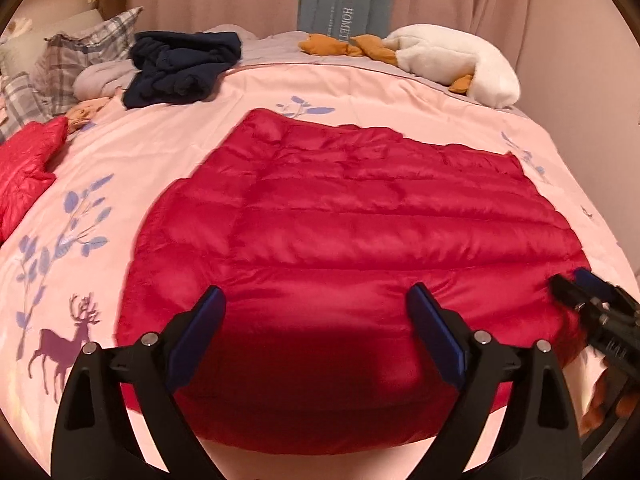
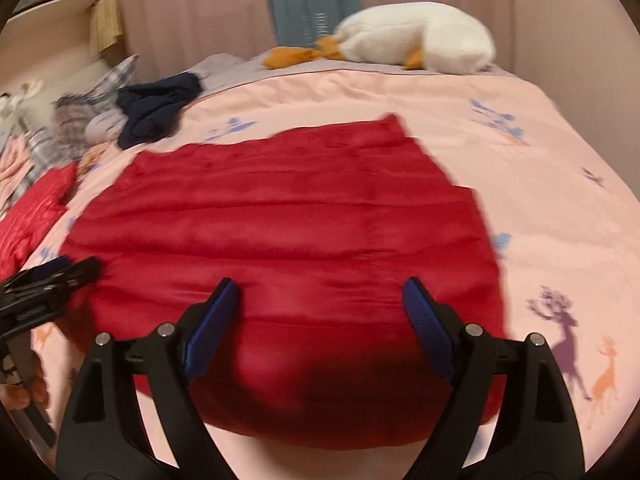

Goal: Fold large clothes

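I am holding both sets of fingers spread wide with nothing gripped between them: the left gripper (image 1: pixel 316 304) is hovering over the near hem of the red puffer jacket (image 1: pixel 352 240), and the right gripper (image 2: pixel 320 298) is doing the same further along that hem, its picture blurred. The jacket is lying flat, folded into a broad quilted panel, in the middle of the pink bedspread (image 1: pixel 180 128) with its deer and leaf prints. Beyond it I am seeing a crumpled navy garment (image 1: pixel 180 68), plaid pillows (image 1: pixel 72 60) and another red piece (image 1: pixel 24 164) at the left edge, and a white plush goose (image 1: pixel 452 64) lying by the curtain.
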